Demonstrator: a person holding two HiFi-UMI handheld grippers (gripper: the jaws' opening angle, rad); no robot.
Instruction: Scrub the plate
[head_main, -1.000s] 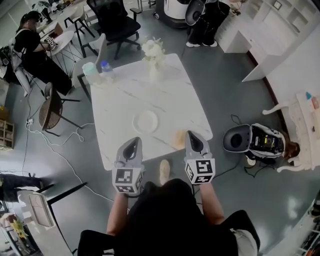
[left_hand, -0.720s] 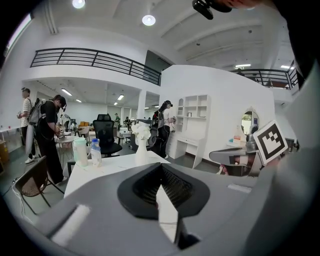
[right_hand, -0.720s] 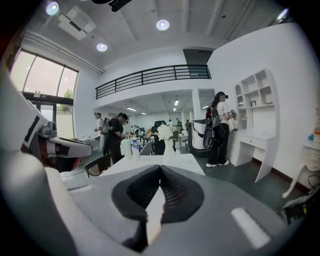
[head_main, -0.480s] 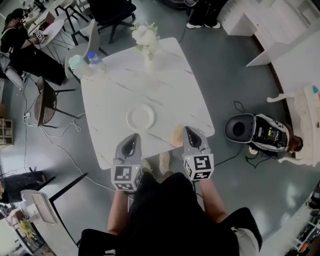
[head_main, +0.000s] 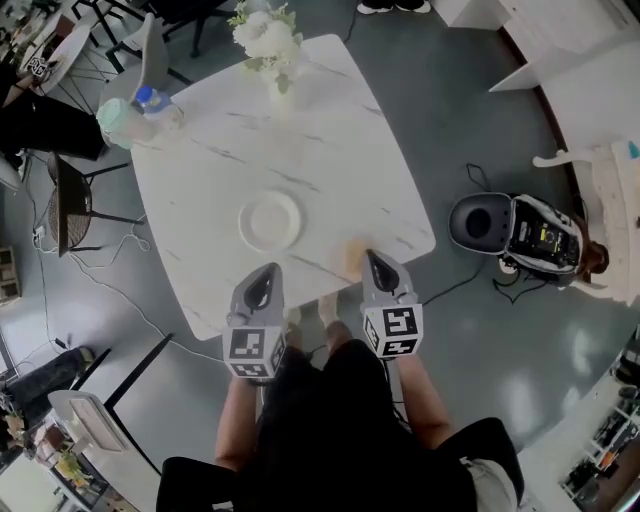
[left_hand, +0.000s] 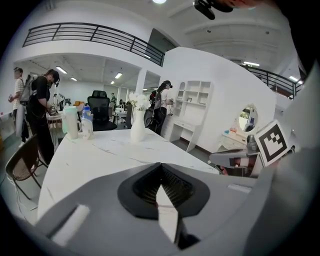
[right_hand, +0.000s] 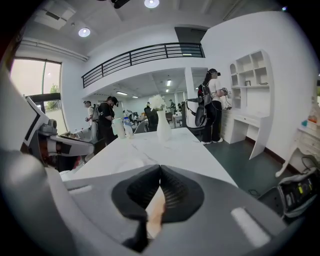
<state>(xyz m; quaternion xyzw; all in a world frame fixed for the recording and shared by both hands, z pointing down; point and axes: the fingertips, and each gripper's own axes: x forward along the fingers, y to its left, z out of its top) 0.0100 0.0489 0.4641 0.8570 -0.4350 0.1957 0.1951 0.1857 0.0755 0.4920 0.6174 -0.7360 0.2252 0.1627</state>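
A round white plate (head_main: 270, 220) lies on the white marble table (head_main: 330, 130), in its near half. A tan sponge (head_main: 352, 256) rests by the near edge, right of the plate. My left gripper (head_main: 269, 268) is shut and empty, its tip over the near edge just below the plate. My right gripper (head_main: 370, 254) is shut too, its tip beside the sponge and apart from it. In the left gripper view the closed left gripper (left_hand: 161, 165) points across the tabletop. In the right gripper view the closed right gripper (right_hand: 160, 167) shows a tan patch of the sponge (right_hand: 155, 212) through the gap under its jaws.
A vase of white flowers (head_main: 265, 35) stands at the table's far edge, a bottle (head_main: 150, 100) and a cup (head_main: 115, 120) at its far left corner. A chair (head_main: 62, 205) sits to the left. A round black device (head_main: 480, 222) and cables lie on the floor to the right.
The table has slid nearer and leftward in the head view as the person stepped up to it. Both grippers now reach its near edge, and both stayed shut.
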